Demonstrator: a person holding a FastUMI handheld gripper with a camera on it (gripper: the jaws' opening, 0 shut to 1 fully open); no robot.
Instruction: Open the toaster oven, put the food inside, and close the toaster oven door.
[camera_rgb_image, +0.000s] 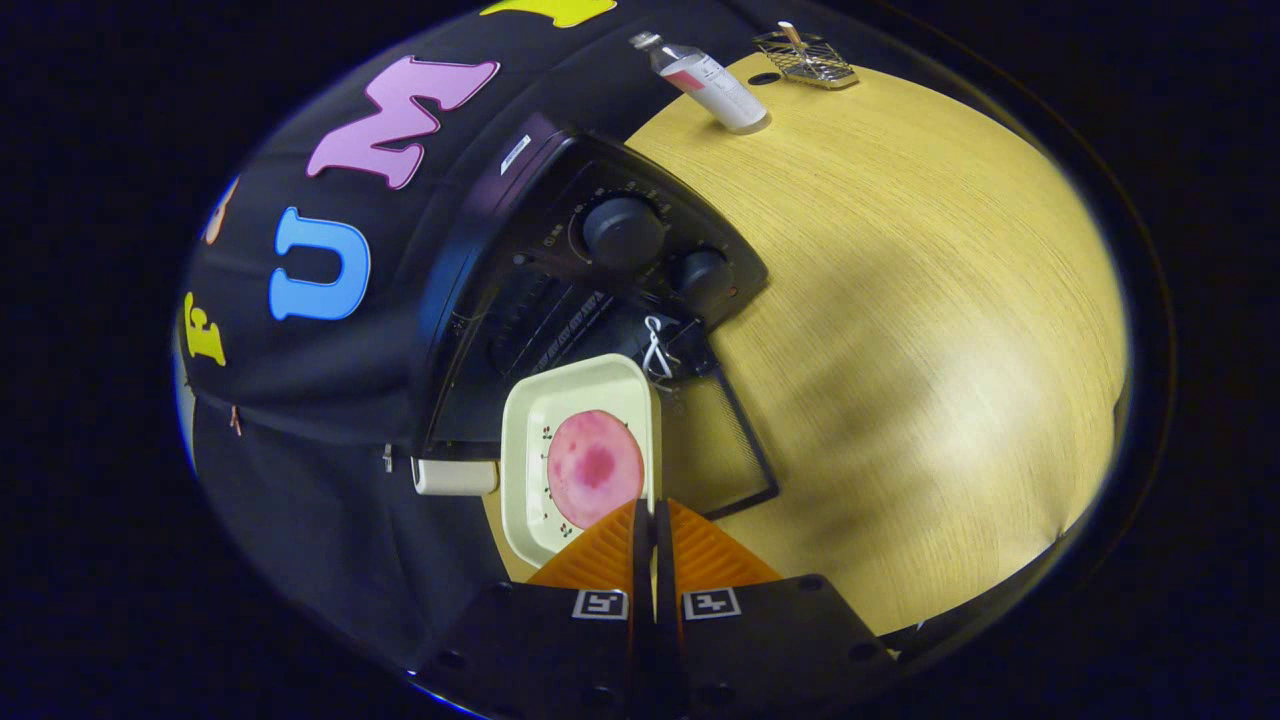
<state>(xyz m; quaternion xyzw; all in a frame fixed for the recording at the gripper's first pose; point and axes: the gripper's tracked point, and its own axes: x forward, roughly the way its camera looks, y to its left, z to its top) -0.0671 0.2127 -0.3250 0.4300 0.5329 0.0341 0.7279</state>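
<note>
My gripper (647, 512) is shut on the near rim of a cream rectangular tray (527, 450). A round pink slice of food (594, 468) lies on that tray, just ahead of my fingertips. The tray hangs over the lowered glass door (725, 440) of the black toaster oven (520, 215), with its far end at the mouth of the dark cavity (520, 335). Two round knobs (622, 230) sit on the oven's front panel beside the opening. A pale handle end (455, 476) sticks out at the door's outer edge, beside the tray.
The oven stands on a light wooden table (900, 300) against the black cloth wall. Far across the table are a clear bottle with a white label (712, 88) and a small wire rack (806, 58). A white string loop (655, 348) hangs by the door's corner.
</note>
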